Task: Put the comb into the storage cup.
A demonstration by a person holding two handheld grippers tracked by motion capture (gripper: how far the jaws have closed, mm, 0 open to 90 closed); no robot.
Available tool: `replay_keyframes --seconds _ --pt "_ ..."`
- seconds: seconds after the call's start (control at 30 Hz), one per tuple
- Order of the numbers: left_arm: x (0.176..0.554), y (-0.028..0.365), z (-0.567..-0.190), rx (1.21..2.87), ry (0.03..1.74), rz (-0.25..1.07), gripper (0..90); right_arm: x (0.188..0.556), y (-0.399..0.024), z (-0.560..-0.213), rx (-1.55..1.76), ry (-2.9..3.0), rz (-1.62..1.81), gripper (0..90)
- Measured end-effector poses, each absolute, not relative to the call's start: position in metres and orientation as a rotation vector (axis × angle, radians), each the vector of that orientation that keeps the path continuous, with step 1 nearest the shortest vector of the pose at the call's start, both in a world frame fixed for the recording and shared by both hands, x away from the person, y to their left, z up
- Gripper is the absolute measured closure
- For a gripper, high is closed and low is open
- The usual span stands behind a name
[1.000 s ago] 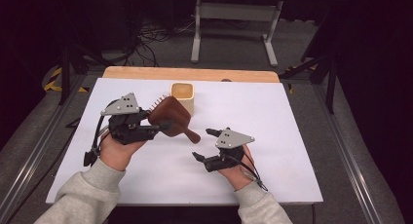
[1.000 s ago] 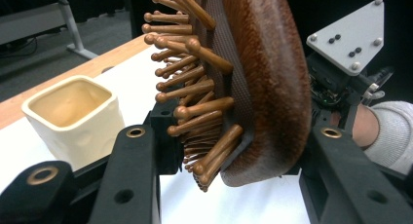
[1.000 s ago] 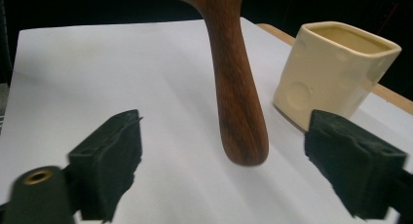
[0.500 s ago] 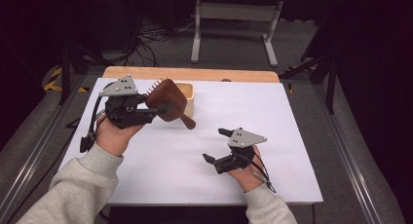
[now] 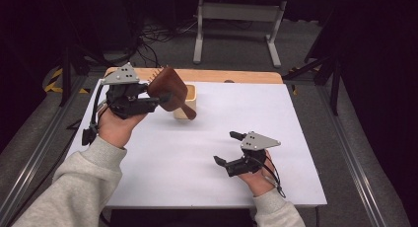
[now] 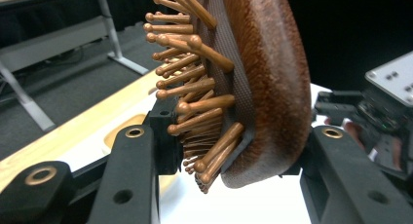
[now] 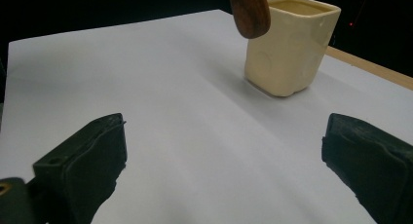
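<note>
Brown wood makes up the hairbrush (image 5: 168,90) that I am gripping in my left gripper (image 5: 155,97), jaws clamped across the paddle head: one jaw is pressing into the bristle side, the other against the smooth back. In the left gripper view the round-tipped pins (image 6: 195,83) are pointing left and the back (image 6: 272,78) is facing right. I am holding the brush clear of the white table (image 5: 207,163), head tilted, with the handle (image 5: 188,111) slanting down and passing in front of the cream cup (image 5: 189,99). In the right gripper view the handle end (image 7: 249,9) is hanging just beside the rim of the cup (image 7: 287,44), in front of it; whether they touch I cannot tell. The cup is standing upright near the far edge of the white sheet, next to the bare wooden strip (image 5: 236,76).

My right gripper (image 5: 229,148) is resting low over the near right part of the table, well apart from the cup. Its jaws are standing wide and have just been opening, with nothing between them.
</note>
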State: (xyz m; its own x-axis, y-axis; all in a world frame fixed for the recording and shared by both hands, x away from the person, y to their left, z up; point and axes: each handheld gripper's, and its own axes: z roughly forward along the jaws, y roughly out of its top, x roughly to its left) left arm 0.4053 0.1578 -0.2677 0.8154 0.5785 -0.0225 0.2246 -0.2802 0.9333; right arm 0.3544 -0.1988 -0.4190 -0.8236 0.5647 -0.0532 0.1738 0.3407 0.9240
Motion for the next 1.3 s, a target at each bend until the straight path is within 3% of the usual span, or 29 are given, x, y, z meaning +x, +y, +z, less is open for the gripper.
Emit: replay_keyframes --seconds 1.3 --pt "0.442 0.159 -0.259 1.754 0.747 0.551 55.8 0.356 -0.204 -0.418 0.658 2.241 1.482 3.7"
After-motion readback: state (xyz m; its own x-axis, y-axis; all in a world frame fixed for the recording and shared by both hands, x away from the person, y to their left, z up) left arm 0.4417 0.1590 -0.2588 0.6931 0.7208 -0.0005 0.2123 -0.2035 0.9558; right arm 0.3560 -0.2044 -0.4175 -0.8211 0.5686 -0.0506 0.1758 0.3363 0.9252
